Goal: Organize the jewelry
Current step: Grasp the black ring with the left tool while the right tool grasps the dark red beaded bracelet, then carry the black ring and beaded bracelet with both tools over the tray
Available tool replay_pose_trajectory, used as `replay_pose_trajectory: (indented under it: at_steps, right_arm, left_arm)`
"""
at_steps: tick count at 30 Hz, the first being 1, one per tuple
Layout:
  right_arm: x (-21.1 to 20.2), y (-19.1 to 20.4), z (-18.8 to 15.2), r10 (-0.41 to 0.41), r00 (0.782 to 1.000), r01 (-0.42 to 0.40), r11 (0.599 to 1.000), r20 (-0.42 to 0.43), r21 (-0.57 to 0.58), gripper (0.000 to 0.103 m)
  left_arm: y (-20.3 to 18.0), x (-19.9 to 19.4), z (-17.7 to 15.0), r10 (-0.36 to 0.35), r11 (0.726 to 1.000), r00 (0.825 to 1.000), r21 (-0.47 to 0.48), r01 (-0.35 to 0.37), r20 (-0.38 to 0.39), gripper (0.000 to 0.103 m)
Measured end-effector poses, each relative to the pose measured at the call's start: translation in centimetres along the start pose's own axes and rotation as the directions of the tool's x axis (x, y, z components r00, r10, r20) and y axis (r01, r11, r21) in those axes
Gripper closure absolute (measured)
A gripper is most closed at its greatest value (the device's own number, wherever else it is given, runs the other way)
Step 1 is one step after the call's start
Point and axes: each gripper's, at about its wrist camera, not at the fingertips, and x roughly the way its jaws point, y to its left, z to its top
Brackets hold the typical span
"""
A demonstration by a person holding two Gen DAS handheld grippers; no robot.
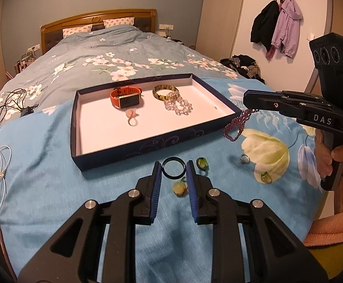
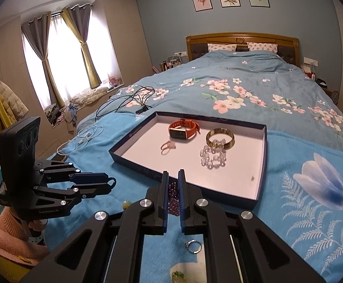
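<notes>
Between the left gripper's (image 1: 173, 168) jaws, only its own view shows a dark ring (image 1: 173, 168).

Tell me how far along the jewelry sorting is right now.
Done: orange-strapped watch, pink ring, amber bangle and clear bead bracelet lie in the navy tray. In hand: left gripper grips the black ring; right gripper holds the purple bead strand. Left: rings and a yellow pendant on the blue blanket.
</notes>
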Motion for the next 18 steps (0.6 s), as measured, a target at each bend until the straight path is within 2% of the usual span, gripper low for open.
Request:
replay_pose_trajectory:
  at_steps: [18]
  right_arm:
    - [0.6, -0.7, 2.6, -0.004, 0.999, 0.004, 1.000, 0.038, -0.008, 0.097]
  left_arm:
    - [0.6, 0.1, 2.3, 0.005, 1.000, 0.999, 0.003, -0.005, 0.041, 0.081]
